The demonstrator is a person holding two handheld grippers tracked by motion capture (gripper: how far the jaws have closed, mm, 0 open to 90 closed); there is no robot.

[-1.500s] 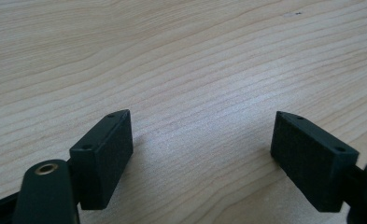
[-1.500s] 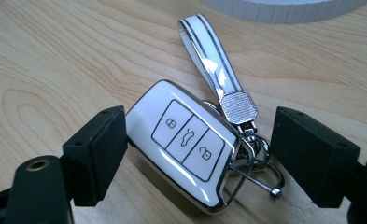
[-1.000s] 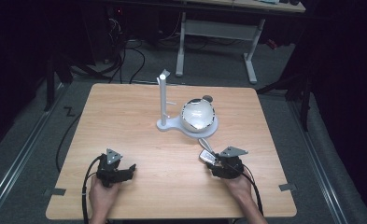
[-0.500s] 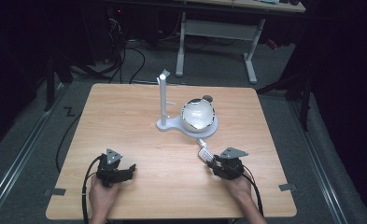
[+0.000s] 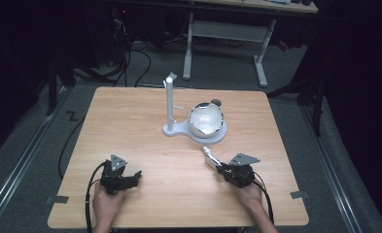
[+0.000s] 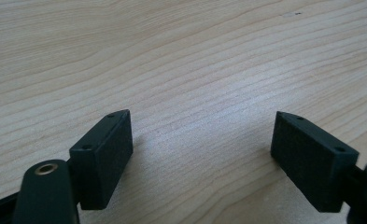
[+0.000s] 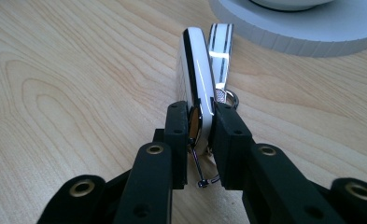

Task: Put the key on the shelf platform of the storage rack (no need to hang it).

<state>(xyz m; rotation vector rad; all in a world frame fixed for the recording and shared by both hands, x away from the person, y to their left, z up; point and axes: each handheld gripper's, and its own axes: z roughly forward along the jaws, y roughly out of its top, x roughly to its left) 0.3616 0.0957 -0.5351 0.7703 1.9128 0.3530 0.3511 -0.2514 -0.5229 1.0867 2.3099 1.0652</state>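
Observation:
A slim white key fob (image 7: 197, 65) with a striped strap (image 7: 220, 46) and a small ring (image 7: 230, 99) lies on the wooden table (image 5: 145, 121), just in front of the white stand. My right gripper (image 7: 201, 121) has just been closing and now stands shut on the fob's near end, pads pressing both sides. From above, the right gripper (image 5: 217, 166) sits at the front right with the fob (image 5: 209, 156) sticking out toward the stand. My left gripper (image 5: 136, 175) rests at the front left. Its jaws (image 6: 202, 140) are open over bare wood.
A white stand base (image 5: 176, 130) with an upright post (image 5: 169, 99) sits mid-table, and a shiny round bowl-like object (image 5: 206, 119) rests on it. The base's edge (image 7: 302, 28) lies just beyond the fob. Dark floor, cables and a desk frame lie behind the table.
The right gripper's jaws have closed onto the key fob. Both hands stayed where they were.

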